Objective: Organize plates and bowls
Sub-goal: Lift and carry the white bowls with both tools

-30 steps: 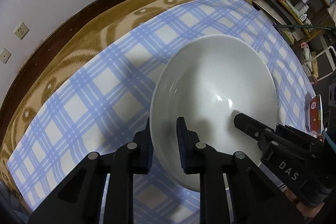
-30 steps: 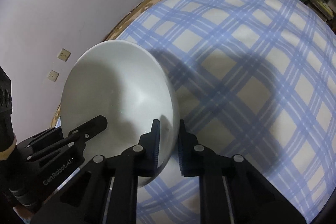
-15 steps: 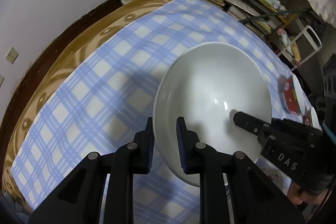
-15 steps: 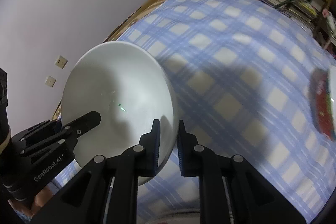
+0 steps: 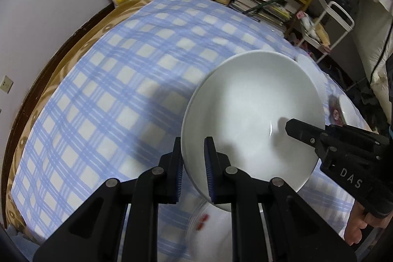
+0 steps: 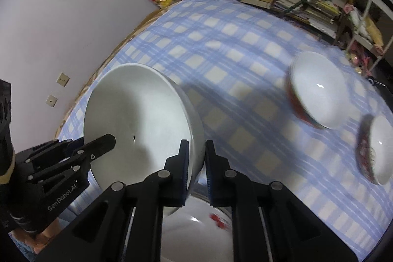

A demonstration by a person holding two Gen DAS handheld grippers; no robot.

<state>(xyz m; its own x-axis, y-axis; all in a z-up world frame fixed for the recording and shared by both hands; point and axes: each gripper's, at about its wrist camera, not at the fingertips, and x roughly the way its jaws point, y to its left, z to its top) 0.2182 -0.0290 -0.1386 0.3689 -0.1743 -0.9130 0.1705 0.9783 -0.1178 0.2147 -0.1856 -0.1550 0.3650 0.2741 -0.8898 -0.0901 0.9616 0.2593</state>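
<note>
Above the near edge of the table (image 5: 103, 80), spread with a blue checked cloth, a large white bowl (image 5: 255, 114) hangs in the air, carried by both tools at once. The left tool (image 5: 192, 171) is clenched on the bowl's left rim, one finger inside and one outside; the right tool (image 6: 196, 171) grips the opposite rim in the same way, so the bowl is held only by two thin pinches on glazed ware. Directly below it, at the table's near edge, lies a white plate (image 6: 196, 232) with a small red mark, partly hidden by the tools. Toward the right edge of the table stand two smaller bowls with red outsides (image 6: 316, 90) and (image 6: 375, 149), near each other but not touching, well apart from the carried bowl. My judgement is that the bowl is about to be set down onto the plate. The chief risk is slippage: the rim is smooth and the bowl looks heavy, so if one tool eases before the other, the bowl could pivot, tilt and drop onto the plate, chipping either. Uneven lowering could also land one edge first, and the soft cloth might let the plate shift.
</note>
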